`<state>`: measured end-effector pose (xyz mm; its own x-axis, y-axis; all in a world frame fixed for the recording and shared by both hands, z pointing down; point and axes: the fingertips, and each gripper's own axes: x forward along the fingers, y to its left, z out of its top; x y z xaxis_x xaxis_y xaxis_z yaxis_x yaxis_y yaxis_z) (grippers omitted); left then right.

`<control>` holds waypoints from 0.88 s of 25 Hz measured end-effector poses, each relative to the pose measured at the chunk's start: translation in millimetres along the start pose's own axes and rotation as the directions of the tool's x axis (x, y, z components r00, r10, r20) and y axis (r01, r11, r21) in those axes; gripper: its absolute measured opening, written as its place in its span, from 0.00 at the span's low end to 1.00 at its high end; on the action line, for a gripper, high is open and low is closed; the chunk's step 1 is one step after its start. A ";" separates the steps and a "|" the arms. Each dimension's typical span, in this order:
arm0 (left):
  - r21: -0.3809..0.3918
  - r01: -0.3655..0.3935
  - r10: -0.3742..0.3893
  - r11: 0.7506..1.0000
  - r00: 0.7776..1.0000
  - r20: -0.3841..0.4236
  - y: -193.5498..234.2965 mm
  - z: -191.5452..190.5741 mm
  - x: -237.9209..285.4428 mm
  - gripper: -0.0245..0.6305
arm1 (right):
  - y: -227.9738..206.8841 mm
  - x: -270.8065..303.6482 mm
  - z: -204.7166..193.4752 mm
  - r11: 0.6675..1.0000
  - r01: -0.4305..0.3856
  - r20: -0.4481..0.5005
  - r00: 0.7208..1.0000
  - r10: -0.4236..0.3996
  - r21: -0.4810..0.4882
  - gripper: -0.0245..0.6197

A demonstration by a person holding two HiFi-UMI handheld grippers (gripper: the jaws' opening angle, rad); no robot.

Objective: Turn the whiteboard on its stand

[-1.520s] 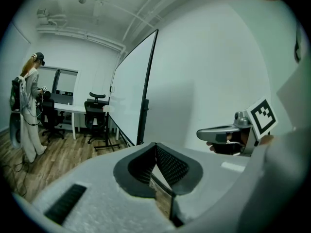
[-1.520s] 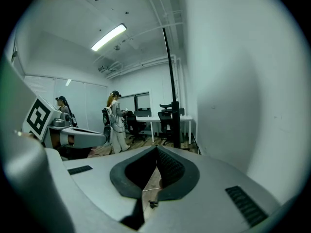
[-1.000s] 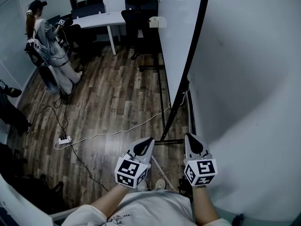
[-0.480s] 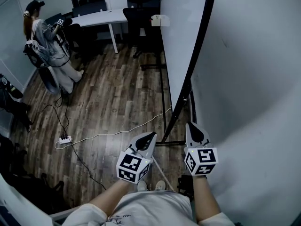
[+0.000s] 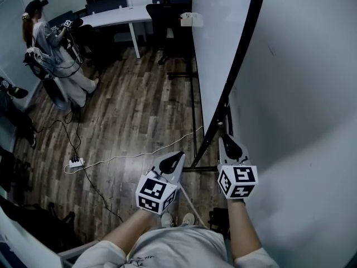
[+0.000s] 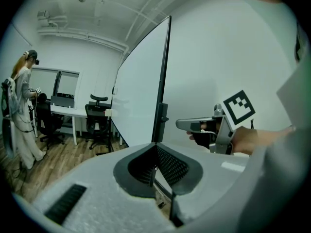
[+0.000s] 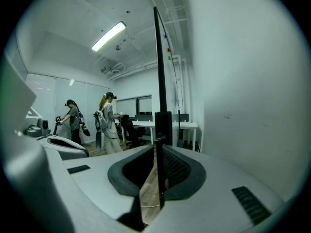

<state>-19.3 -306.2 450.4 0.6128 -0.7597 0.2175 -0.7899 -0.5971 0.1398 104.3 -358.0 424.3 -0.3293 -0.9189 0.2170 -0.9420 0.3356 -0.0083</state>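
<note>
1. The right gripper [image 5: 225,138] has advanced to the lower end of the black frame [image 5: 240,54] of the whiteboard [image 5: 215,43]. The left gripper [image 5: 179,155] has edged forward.
2. The whiteboard stands upright, seen edge-on, on its black stand [image 5: 193,127] on the wood floor, near the white wall [image 5: 301,94] on its right.
3. Right gripper: jaws slightly apart, lined up with the frame edge, tip just beside it; contact cannot be confirmed.
4. Left gripper: jaws closed on nothing, left of the frame, rolled sideways.
5. A cable [image 5: 134,156] and power strip [image 5: 76,163] lie on the floor to the left. A desk [image 5: 117,17] and a person [image 5: 50,49] are well apart.
6. Both forearms reach forward.
</note>
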 end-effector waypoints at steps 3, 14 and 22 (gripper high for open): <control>-0.003 -0.004 0.004 1.000 1.000 -0.002 3.4 -0.1 5.4 0.05 | -4.2 15.5 2.2 1.000 0.002 -0.004 1.000 -0.002 0.001 0.20; -0.031 -0.045 0.044 0.999 0.998 -0.036 22.2 -5.4 13.9 0.05 | -15.6 74.0 0.4 1.000 -0.004 -0.047 0.999 0.004 0.004 0.32; -0.046 -0.075 0.073 0.996 0.996 -0.044 33.5 -5.0 23.2 0.05 | -30.6 109.5 -2.7 1.000 0.019 -0.081 0.997 -0.020 -0.017 0.32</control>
<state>-31.7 -342.6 465.0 0.5518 -0.7893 0.2693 -0.8339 -0.5258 0.1676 97.2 -468.3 451.0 -0.3036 -0.9059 0.2952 -0.9469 0.3214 0.0124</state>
